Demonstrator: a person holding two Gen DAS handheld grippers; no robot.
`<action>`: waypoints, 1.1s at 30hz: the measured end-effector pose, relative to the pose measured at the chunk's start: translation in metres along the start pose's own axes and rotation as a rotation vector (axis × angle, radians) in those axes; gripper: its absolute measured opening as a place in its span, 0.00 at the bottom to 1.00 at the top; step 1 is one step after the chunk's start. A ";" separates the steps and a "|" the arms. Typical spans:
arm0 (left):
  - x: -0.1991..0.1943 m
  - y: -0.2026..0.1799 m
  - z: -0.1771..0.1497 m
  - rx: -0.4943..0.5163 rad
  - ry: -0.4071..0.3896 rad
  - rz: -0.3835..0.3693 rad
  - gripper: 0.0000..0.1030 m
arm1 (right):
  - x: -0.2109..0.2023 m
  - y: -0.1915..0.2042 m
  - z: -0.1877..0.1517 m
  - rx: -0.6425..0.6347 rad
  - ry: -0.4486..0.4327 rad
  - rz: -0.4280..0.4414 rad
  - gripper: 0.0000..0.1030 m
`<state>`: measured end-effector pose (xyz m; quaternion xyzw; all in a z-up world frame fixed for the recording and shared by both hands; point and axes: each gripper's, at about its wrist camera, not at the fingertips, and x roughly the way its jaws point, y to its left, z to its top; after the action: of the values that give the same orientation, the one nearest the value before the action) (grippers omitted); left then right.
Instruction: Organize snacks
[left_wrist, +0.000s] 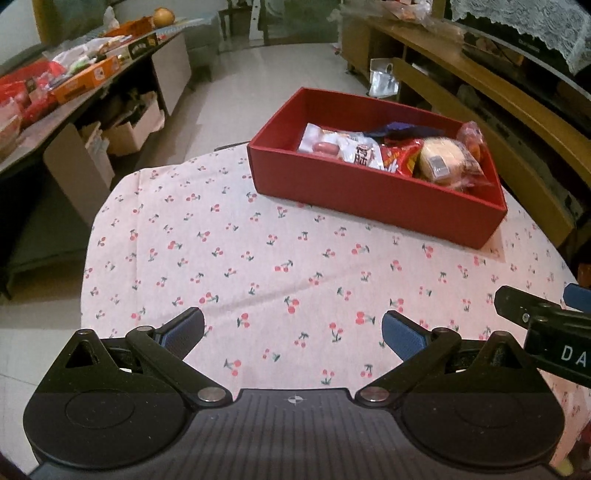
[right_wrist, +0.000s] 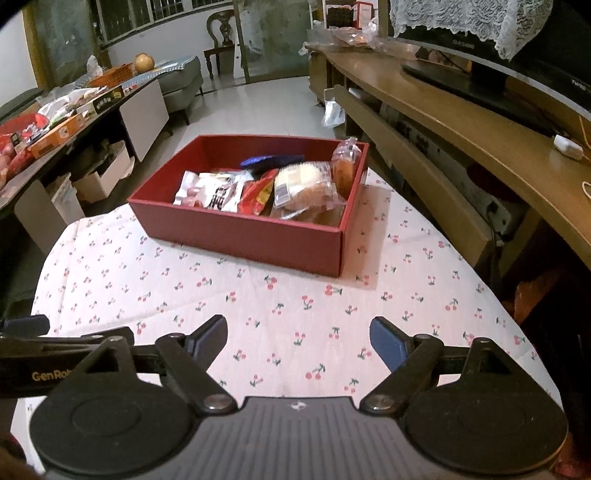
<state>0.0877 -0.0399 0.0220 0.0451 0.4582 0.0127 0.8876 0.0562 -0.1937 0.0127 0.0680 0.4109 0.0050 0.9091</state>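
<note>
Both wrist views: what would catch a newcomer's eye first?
A red box full of wrapped snacks sits at the far side of the cherry-print tablecloth. Both tongs, left and right, hang open and empty over the near cloth.

You are in a home, likely the living room. A TV (right_wrist: 491, 70) with a lace cover (right_wrist: 469, 22) sits on a long wooden stand (right_wrist: 461, 122). Your table (left_wrist: 258, 258) wears a cherry cloth, and a sofa (right_wrist: 181, 81) stands farther back.
</note>
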 end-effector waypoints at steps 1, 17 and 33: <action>-0.001 0.000 -0.002 0.002 0.001 -0.002 1.00 | -0.001 0.000 -0.002 -0.003 0.002 0.000 0.92; -0.014 0.000 -0.022 0.010 0.002 0.000 1.00 | -0.014 0.005 -0.024 -0.015 0.015 0.003 0.92; -0.027 -0.001 -0.044 0.036 0.002 0.010 1.00 | -0.028 0.007 -0.047 -0.028 0.022 -0.003 0.92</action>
<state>0.0364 -0.0400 0.0183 0.0634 0.4588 0.0086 0.8862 0.0028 -0.1824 0.0038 0.0545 0.4208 0.0100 0.9054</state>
